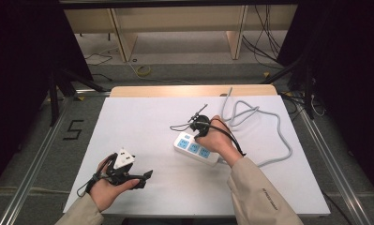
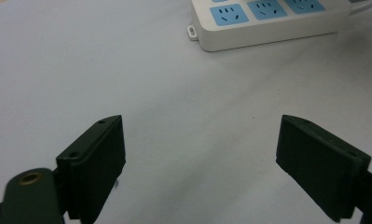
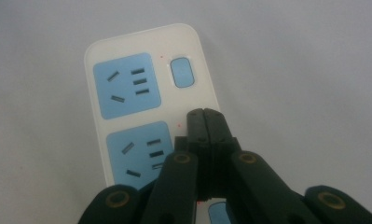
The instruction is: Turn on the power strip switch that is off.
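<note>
A white power strip (image 1: 194, 149) with blue sockets lies near the middle of the white table (image 1: 142, 117). Its grey cable (image 1: 282, 136) loops off to the back right. My right gripper (image 1: 198, 132) hangs just above the strip's left end, jaws shut with nothing between them. In the right gripper view the shut tips (image 3: 204, 115) sit over the strip (image 3: 127, 116), just below its blue switch button (image 3: 182, 72) and beside a socket. My left gripper (image 1: 145, 179) rests low at the table's front left, open and pointing toward the strip (image 2: 263, 23); its jaws (image 2: 200, 161) stand wide apart over bare table.
A wooden edge (image 1: 189, 90) runs along the table's far side. Beyond it are shelf legs and loose cables on the floor (image 1: 142, 70). Metal rails (image 1: 32, 159) flank the table, with a "5" mark (image 1: 73, 130) on the floor at the left.
</note>
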`<state>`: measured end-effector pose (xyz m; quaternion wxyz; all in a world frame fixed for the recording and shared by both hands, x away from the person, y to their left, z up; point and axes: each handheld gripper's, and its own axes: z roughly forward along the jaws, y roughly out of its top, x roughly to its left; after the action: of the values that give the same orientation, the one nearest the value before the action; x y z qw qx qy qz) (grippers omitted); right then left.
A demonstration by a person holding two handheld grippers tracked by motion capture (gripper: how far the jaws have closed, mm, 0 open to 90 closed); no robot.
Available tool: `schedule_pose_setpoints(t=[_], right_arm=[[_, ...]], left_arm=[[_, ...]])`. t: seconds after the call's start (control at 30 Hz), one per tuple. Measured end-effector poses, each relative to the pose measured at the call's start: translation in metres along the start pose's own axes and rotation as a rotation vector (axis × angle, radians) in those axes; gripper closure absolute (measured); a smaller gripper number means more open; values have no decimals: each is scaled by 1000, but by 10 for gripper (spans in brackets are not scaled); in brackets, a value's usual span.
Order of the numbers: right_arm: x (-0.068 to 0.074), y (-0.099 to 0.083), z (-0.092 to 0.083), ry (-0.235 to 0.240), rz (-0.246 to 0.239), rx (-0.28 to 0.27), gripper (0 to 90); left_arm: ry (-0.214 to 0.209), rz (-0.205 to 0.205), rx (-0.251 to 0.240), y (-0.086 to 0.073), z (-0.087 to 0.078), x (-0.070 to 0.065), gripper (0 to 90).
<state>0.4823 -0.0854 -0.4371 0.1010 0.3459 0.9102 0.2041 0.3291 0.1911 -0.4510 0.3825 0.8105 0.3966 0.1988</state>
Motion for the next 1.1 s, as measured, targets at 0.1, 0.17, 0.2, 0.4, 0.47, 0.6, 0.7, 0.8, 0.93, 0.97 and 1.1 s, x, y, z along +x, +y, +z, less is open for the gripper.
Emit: schedule_pose_setpoints(t=[0.1, 0.17, 0.2, 0.4, 0.47, 0.6, 0.7, 0.8, 0.93, 0.97, 1.1], right_arm=[[0, 0, 0, -2, 3, 0, 900], [1, 0, 0, -1, 1, 3, 900], [1, 0, 0, -3, 0, 2, 900], [0, 1, 1, 3, 5, 5, 900], [0, 0, 2, 0, 8, 7, 900], [1, 0, 2, -1, 6, 6, 900], [1, 0, 2, -2, -2, 4, 900], [0, 0, 1, 0, 0, 3, 900], [2, -1, 1, -11, -16, -7, 900], [1, -1, 1, -9, -20, -8, 900], [2, -2, 1, -12, -26, -13, 900]], left_arm=[[-2, -1, 3, 0, 0, 0, 153], [-1, -1, 2, 0, 0, 0, 153], [-1, -1, 3, 0, 0, 0, 153], [-2, -5, 1, 0, 1, 0, 153], [-2, -7, 1, 0, 1, 0, 153], [-2, -3, 1, 0, 1, -1, 153], [-2, -4, 1, 0, 1, 0, 153], [-3, -1, 3, 0, 1, 0, 153], [-3, -5, 0, 0, 1, 0, 153], [-2, -5, 0, 0, 1, 0, 153], [-2, -6, 1, 0, 1, 0, 153]])
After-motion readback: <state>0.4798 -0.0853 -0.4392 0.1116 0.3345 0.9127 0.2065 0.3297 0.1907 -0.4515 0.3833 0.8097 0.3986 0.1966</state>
